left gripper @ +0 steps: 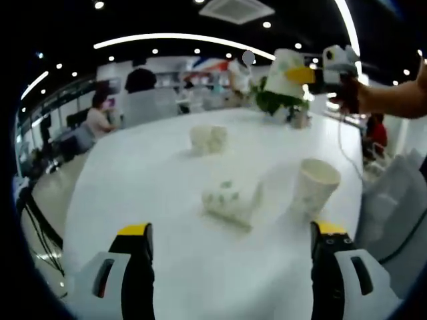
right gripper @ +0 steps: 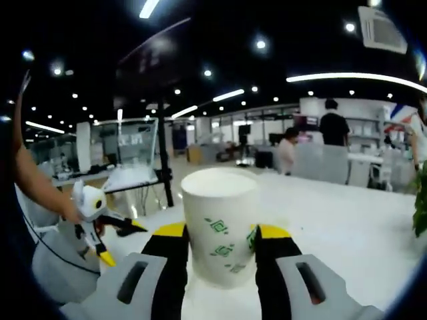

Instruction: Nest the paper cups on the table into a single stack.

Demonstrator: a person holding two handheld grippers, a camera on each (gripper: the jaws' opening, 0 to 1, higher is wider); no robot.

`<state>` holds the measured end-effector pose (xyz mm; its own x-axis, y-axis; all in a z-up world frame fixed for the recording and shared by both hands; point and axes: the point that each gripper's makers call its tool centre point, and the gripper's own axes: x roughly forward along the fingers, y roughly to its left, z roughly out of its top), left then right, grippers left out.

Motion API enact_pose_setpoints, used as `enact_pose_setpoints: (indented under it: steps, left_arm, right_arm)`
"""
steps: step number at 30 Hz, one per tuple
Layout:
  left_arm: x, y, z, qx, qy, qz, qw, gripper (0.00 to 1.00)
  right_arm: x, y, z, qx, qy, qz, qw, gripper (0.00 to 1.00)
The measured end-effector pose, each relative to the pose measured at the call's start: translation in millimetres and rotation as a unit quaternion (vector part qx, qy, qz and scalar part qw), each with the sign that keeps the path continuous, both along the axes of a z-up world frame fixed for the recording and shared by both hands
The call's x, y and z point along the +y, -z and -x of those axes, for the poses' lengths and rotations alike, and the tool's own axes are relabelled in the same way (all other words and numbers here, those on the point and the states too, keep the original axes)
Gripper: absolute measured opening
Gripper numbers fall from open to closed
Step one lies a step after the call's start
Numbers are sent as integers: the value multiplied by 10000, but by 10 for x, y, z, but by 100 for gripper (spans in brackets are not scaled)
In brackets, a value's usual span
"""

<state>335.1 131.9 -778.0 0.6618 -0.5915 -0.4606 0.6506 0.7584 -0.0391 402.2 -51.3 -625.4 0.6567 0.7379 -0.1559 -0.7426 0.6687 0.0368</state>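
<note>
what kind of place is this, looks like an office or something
Probably an open-plan office or showroom. A large white table holds paper cups, people sit at desks beyond, and the dark ceiling carries strip lights and a cassette air-conditioning vent.

On the table (left gripper: 167, 200), one paper cup lies on its side (left gripper: 230, 200) at centre. An upright cup (left gripper: 315, 187) stands to its right. A further cup pair (left gripper: 208, 139) sits behind. A potted plant (left gripper: 280, 101) stands at the far edge.
</note>
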Motion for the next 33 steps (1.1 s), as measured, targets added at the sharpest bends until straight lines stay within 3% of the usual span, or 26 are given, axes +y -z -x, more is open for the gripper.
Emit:
enact_pose_setpoints:
  steps: [15,33]
  left_arm:
    - [27,249,65,307,-24,90,9995,95]
    - [120,252,109,387,-143,110,9991,96]
  right_arm:
    - [20,-77,231,-20,-136,-2,9999,36]
    - [75,-94,325,-60,-232,3,9997,36]
